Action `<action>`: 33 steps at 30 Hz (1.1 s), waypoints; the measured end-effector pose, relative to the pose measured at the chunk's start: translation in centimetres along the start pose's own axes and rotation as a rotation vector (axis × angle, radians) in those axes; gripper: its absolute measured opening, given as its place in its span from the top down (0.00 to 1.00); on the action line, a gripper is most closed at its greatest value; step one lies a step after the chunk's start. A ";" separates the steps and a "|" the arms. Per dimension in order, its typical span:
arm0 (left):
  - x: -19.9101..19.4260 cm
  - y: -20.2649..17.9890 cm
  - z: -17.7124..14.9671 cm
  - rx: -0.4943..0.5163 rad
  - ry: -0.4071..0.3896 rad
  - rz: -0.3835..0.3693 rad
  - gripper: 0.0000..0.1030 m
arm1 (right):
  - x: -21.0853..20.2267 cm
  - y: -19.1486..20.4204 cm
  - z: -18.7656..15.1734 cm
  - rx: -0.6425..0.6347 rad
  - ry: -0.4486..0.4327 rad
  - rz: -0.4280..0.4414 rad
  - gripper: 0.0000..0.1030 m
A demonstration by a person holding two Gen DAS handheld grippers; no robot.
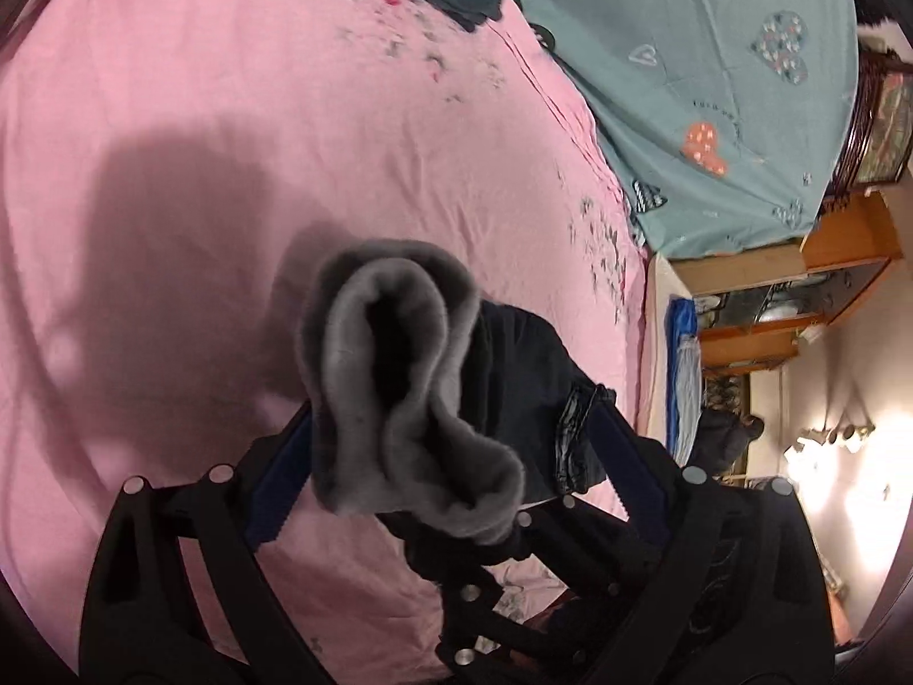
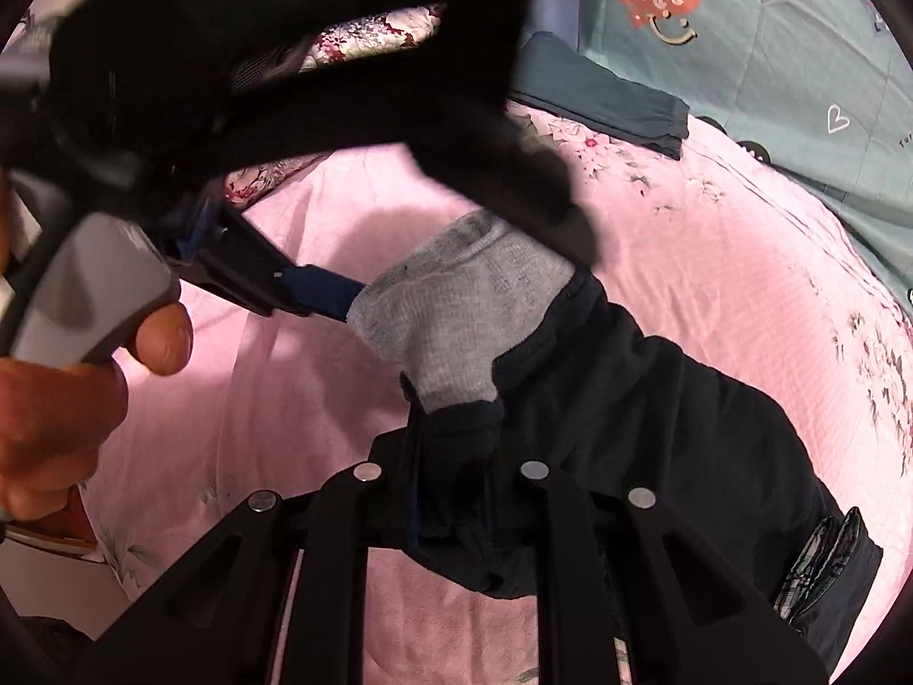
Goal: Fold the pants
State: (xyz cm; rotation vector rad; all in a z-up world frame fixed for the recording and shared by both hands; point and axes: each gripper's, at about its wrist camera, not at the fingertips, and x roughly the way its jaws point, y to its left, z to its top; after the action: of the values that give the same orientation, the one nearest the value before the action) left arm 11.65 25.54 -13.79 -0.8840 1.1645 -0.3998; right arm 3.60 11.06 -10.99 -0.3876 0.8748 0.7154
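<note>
Pink bedsheet [image 1: 200, 114] fills both frames, dark fleece-lined pants [image 2: 656, 411] bunched mid-frame. My right gripper [image 2: 456, 491] is clamped on the waistband; left gripper [image 1: 456, 456] sits wide apart around the grey lining. I'm mid-regrip; next I'd pinch and spread them flat.

Dark matt cloth pants [image 2: 656, 399] with fuzzy grey fleece lining [image 1: 399, 388]; smooth pink cotton-like sheet [image 1: 228, 85].
</note>
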 end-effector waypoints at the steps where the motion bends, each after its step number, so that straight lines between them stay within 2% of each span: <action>1: 0.5 -0.6 -0.1 0.038 0.001 0.047 0.11 | -0.1 -0.1 0.0 0.005 -0.004 0.002 0.85; 2: 0.8 -1.0 -0.1 0.065 -0.004 0.074 0.14 | -0.1 -0.1 -0.1 0.010 -0.008 0.003 0.85; 3: 1.0 -1.0 -0.2 0.076 -0.010 0.081 0.27 | -0.2 -0.2 -0.2 0.013 -0.014 -0.005 0.85; 4: 1.2 -1.1 -0.2 0.081 -0.016 0.089 0.32 | -0.2 -0.2 -0.3 0.016 -0.015 -0.014 0.81; 6: 1.0 -1.1 -0.3 0.096 -0.027 0.086 0.57 | -0.5 -0.2 -0.9 0.030 -0.020 -0.060 0.64; 7: 0.8 -1.0 -0.4 0.100 -0.029 0.082 0.59 | -0.9 -0.1 -1.3 0.034 -0.038 -0.089 0.46; 9: 0.3 -1.0 -0.5 0.103 -0.043 0.075 0.63 | -1.3 0.4 -2.0 0.014 -0.066 -0.095 0.45; 11: 0.0 -1.0 -0.7 0.106 -0.048 0.086 0.64 | -1.1 1.3 -2.2 -0.018 -0.068 -0.109 0.39; 15: 0.1 -1.2 -1.1 0.093 -0.065 0.093 0.64 | 0.4 2.5 -1.6 -0.063 -0.054 -0.207 0.39; 16: -0.1 -1.3 -1.2 0.082 -0.072 0.089 0.64 | 0.7 2.6 -1.5 -0.066 -0.044 -0.194 0.39; 19: -0.4 -2.1 -1.6 0.069 -0.091 0.100 0.67 | 0.6 1.3 -1.1 -0.032 -0.034 -0.121 0.78; 20: -0.6 -2.5 -1.8 0.069 -0.097 0.092 0.67 | -0.1 0.8 -1.1 -0.017 -0.046 -0.113 0.83; 23: -1.0 -5.1 -2.0 0.086 -0.120 0.043 0.67 | -4.3 -1.7 -1.0 0.034 -0.128 -0.106 0.86; 27: 0.3 -12.5 -2.9 0.225 -0.127 -0.024 0.67 | -10.0 -7.6 -2.2 0.171 -0.232 -0.102 0.86; 29: 2.7 -17.4 -3.7 0.310 -0.102 -0.062 0.67 | -12.6 -11.0 -3.8 0.259 -0.268 -0.095 0.86; 33: 8.8 -23.6 -5.6 0.374 -0.002 -0.138 0.67 | -16.5 -18.3 -9.5 0.462 -0.308 -0.078 0.86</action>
State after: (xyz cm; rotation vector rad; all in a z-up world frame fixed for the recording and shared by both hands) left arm 13.67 2.83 -1.63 -0.6373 0.9867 -0.7039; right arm 4.08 -14.07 -2.86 0.1002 0.7007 0.4647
